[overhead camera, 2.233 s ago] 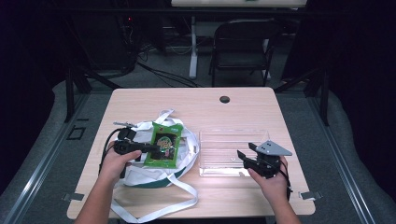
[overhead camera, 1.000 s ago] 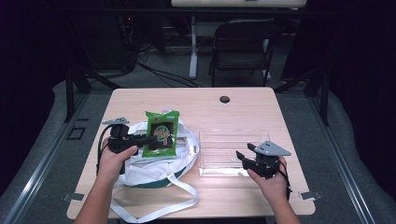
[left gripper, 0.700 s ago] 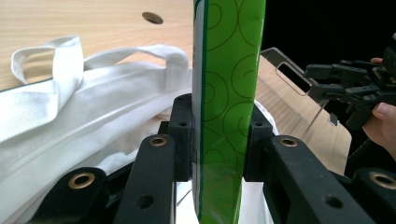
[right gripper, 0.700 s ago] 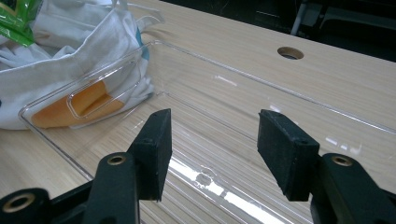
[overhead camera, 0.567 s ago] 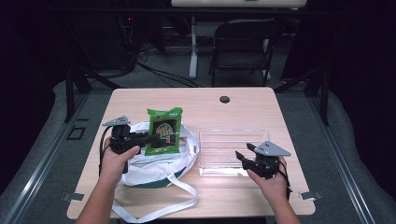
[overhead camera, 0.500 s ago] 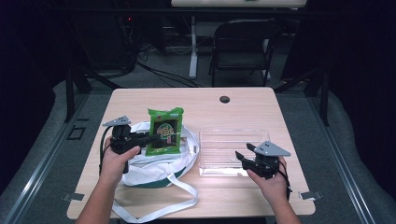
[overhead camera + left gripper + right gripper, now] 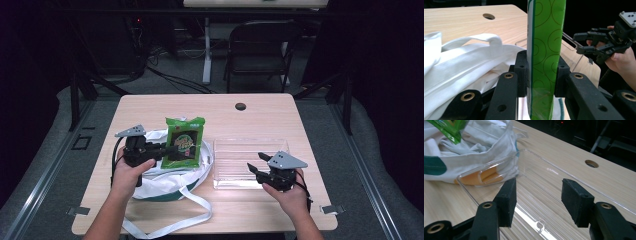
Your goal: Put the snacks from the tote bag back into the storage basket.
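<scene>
From the high view, the green snack packet (image 7: pixel 184 142) shows its printed front with a round red-and-yellow label, and it is held upright above the white cloth bag (image 7: pixel 170 175) that lies on the left half of the table (image 7: pixel 260 107). The left gripper view gives the packet (image 7: pixel 545 50) edge-on instead: a narrow green band with pale spiral patterns, squeezed between the two black pads of the left hand-held gripper (image 7: pixel 540 72), which is clamped on the packet's lower part. That view also shows the folded straps of the bag (image 7: pixel 471 62) just beside the left jaw, and farther off the other hand with its gripper at the far end of the clear tray.

The right gripper view looks down into the clear plastic tray (image 7: pixel 544 167), showing ribbed lines along its floor and an orange patch seen through its near wall beside the bag (image 7: pixel 474 147); a corner of the packet (image 7: pixel 449 127) hangs at the top left.

In the high view the left hand (image 7: pixel 131 172) grips its tool level, jaws pointing right toward the packet, forearm coming up from the bottom edge. The right hand (image 7: pixel 290 192) holds the right hand-held gripper (image 7: pixel 254 162) at the tray's (image 7: pixel 250 142) near right corner, jaws pointing left. Its jaws stand apart, with nothing pinched between the pads (image 7: pixel 507 195).
</scene>
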`<state>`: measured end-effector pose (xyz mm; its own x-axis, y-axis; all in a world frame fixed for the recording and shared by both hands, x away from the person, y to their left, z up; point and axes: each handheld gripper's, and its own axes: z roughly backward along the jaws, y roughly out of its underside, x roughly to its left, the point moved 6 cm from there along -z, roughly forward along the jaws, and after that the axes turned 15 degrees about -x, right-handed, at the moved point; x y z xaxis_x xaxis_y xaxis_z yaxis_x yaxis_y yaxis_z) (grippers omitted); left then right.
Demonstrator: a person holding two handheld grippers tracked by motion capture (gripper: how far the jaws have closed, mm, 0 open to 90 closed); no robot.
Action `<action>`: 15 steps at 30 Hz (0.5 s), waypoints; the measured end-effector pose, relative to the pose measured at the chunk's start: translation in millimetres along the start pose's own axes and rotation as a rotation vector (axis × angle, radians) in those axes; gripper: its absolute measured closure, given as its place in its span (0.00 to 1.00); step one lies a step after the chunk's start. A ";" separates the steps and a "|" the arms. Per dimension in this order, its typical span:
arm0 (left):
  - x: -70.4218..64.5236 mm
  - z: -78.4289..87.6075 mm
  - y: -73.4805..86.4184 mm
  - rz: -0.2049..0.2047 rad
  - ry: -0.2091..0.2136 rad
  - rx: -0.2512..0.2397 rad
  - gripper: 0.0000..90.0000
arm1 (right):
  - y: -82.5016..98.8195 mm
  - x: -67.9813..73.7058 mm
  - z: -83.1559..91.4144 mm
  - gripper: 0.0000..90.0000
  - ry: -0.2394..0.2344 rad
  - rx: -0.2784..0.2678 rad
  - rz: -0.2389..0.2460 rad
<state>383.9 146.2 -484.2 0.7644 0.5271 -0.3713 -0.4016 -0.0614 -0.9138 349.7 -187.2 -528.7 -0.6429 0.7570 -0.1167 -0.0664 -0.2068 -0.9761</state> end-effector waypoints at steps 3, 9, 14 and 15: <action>-2.5 -1.1 0.1 -0.005 0.005 0.000 0.80 | -6.2 -1.7 -2.6 0.52 -0.017 0.019 0.002; -5.0 -3.2 0.7 -0.014 0.011 -0.002 0.80 | -14.6 -4.7 -9.9 0.60 -0.087 0.108 -0.019; -5.4 -4.8 1.0 -0.026 0.010 -0.002 0.80 | -21.2 -7.3 -15.9 0.63 -0.144 0.167 0.027; -5.5 -4.9 0.9 -0.026 0.011 -0.004 0.80 | -22.1 -7.5 -17.2 0.63 -0.154 0.182 0.042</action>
<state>381.8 139.1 -483.7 0.7800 0.5193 -0.3491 -0.3794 -0.0511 -0.9238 369.1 -177.7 -509.4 -0.7558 0.6449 -0.1135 -0.1645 -0.3548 -0.9204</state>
